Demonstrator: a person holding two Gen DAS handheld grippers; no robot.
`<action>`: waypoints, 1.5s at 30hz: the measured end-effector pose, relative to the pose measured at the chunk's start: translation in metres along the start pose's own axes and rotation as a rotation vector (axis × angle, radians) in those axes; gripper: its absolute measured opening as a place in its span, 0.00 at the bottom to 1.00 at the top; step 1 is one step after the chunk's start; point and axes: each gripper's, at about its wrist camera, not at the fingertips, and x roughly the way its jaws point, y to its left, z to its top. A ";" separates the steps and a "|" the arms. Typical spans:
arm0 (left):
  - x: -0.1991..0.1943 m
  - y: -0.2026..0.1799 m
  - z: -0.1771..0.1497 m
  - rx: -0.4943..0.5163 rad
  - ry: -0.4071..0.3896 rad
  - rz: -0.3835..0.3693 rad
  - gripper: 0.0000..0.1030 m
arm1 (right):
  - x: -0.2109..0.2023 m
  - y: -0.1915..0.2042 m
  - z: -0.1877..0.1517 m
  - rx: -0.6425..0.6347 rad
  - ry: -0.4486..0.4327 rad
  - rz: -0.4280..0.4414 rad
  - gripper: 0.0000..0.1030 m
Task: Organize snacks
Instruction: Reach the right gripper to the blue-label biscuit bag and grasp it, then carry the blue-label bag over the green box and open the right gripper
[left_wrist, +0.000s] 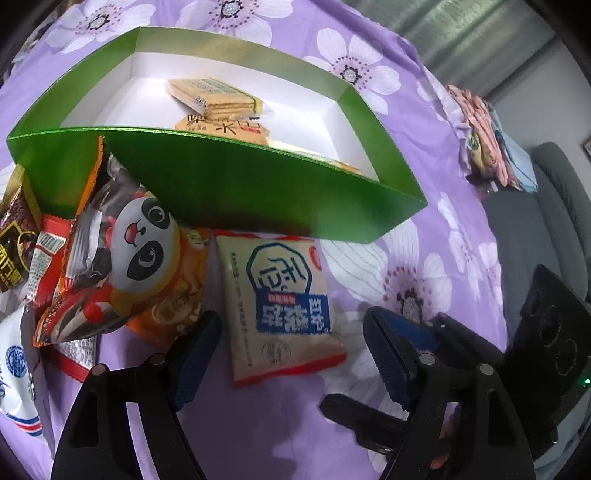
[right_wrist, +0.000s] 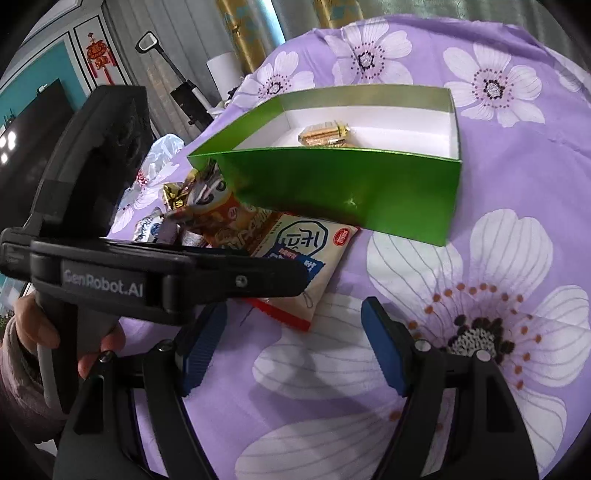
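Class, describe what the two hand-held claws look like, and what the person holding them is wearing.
Both claws are black plastic with ribbed blue pads and round silver screws: the left claw, the right claw. Seen from the right wrist camera, the left unit carries grey "GenRobot.AI" lettering. The sleeve is pale pink and fuzzy.

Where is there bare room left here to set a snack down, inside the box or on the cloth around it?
Free: the green box floor left of the wafer packets, and the purple floral cloth right of the cream-and-blue packet. Crowded: the pile around the panda packet, pressed against the box's near wall.
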 end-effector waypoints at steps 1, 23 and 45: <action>-0.001 0.002 0.000 -0.016 -0.006 -0.011 0.77 | 0.003 -0.001 0.001 0.003 0.005 0.006 0.74; -0.003 0.016 -0.002 -0.049 -0.041 0.005 0.38 | 0.016 -0.001 0.007 0.017 0.024 0.010 0.35; -0.040 -0.020 -0.011 0.082 -0.156 -0.026 0.36 | -0.028 0.021 0.006 0.003 -0.076 -0.090 0.28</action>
